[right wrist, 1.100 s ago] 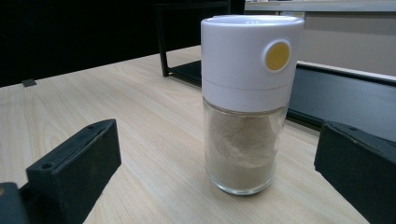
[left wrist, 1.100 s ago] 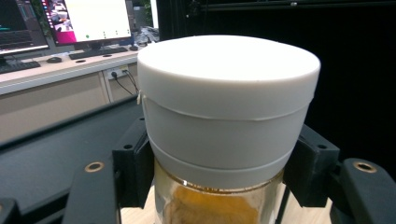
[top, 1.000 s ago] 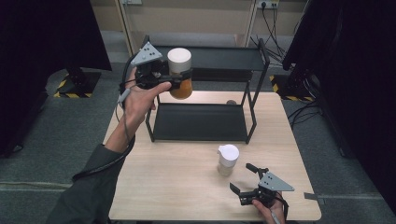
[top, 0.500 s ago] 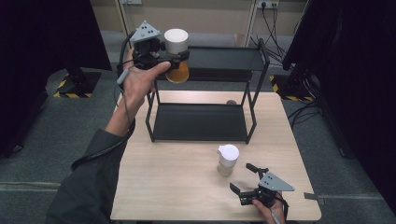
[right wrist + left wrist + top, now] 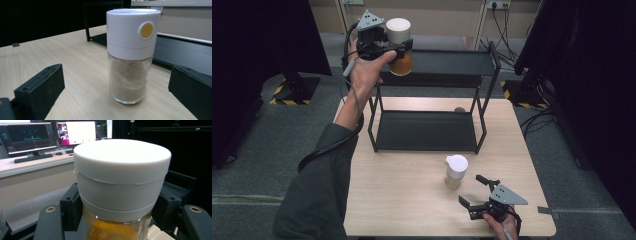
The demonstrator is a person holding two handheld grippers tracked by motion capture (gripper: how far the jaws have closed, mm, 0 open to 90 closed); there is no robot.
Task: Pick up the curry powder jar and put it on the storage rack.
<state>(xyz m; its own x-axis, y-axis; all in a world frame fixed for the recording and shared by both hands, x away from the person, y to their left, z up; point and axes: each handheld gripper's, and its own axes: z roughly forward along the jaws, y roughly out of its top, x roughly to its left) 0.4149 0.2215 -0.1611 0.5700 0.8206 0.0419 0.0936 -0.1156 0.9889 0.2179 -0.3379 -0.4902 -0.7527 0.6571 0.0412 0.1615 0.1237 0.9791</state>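
— What's closest to the near edge of the light wooden desk?

— The right gripper, held low by the near right corner. Its two black jaws stand wide apart with nothing between them. They point toward a small glass shaker jar of pale powder with a white cap, which stands upright on the desk just beyond the fingertips, untouched. In the right gripper view the same jar sits between and beyond the two jaws, with a round yellow button on the side of its cap.

— And behind that jar?

— A black metal two-tier shelf rack stands on the far half of the desk. Its lower shelf lies just above the desk top, and its upper shelf rides on four thin posts toward the far edge.

— Where's the other hand?

— Raised at the far left, above the left end of the rack's upper shelf. The left gripper is clamped on a glass jar of orange-yellow powder with a tall white cap, held upright in the air, clear of the shelf. In the left gripper view the jaws press on both sides of the jar just under its cap. The person's dark grey sleeve runs up from the near left corner
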